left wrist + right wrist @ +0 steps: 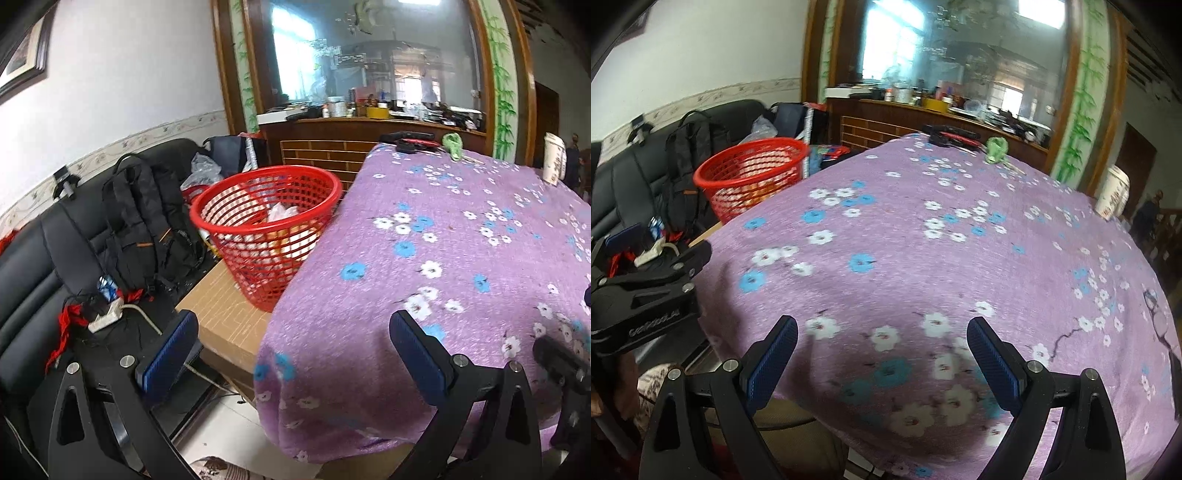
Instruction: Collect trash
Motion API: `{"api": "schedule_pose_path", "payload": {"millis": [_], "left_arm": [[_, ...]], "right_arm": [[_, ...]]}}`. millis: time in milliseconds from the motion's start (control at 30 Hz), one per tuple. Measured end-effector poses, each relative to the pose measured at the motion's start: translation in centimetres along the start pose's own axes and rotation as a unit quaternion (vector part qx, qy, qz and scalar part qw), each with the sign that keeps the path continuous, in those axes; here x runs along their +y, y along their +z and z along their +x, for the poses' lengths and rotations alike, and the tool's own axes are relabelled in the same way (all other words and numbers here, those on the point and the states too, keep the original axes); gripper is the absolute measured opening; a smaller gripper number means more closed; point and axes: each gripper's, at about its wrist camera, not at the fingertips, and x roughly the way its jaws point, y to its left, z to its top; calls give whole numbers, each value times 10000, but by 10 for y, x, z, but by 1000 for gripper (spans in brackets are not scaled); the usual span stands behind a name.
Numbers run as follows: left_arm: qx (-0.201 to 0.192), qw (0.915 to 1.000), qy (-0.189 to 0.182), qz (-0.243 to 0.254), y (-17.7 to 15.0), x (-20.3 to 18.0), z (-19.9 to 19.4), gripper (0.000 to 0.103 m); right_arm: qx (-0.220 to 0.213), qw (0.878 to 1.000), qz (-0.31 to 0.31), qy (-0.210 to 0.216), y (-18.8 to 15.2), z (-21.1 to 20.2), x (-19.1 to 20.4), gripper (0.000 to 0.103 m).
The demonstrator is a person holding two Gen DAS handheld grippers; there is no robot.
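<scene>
Purple flowered cloth covers the table (pixel 923 258), hiding its top and legs. Blur softens much of both views. At the far left, a red basket (pixel 266 229) is set on a cardboard box (pixel 225 317), touching the cloth's edge; pale crumpled trash (pixel 280 214) is seen inside, its kind hard to make out through the mesh. A black backpack (pixel 147 229) is propped on the sofa beyond. The left hand-held gripper (pixel 291 350) is held released and empty, as is the right hand-held gripper (pixel 882 354). A green item (pixel 997 147) at the far edge cannot be identified.
</scene>
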Motion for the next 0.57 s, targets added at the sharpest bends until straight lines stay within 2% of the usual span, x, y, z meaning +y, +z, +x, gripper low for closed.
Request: {"api": "schedule_pose_path", "payload": {"millis": [167,300,400,467,567], "left_arm": [[-72,9993,-177,331,15,-24,3,103],[-91,9970,-499,586,35,-53,9,103],[87,9930,-951,700,56,-84,20,103],[273,9893,-1230,743,67,-109,29,103],[682,9789,-1709,890,80,-152,48,103]], "right_arm": [[-32,9988,392,-294,5,2,-35,95],[-19,9962,661,-575,11,6,-69,95],[19,9911,1046,-819,17,8,-110,95],[138,9868,1234,-1036,22,13,-138,100],[342,9787,1562,-1285,27,24,-177,103]]}}
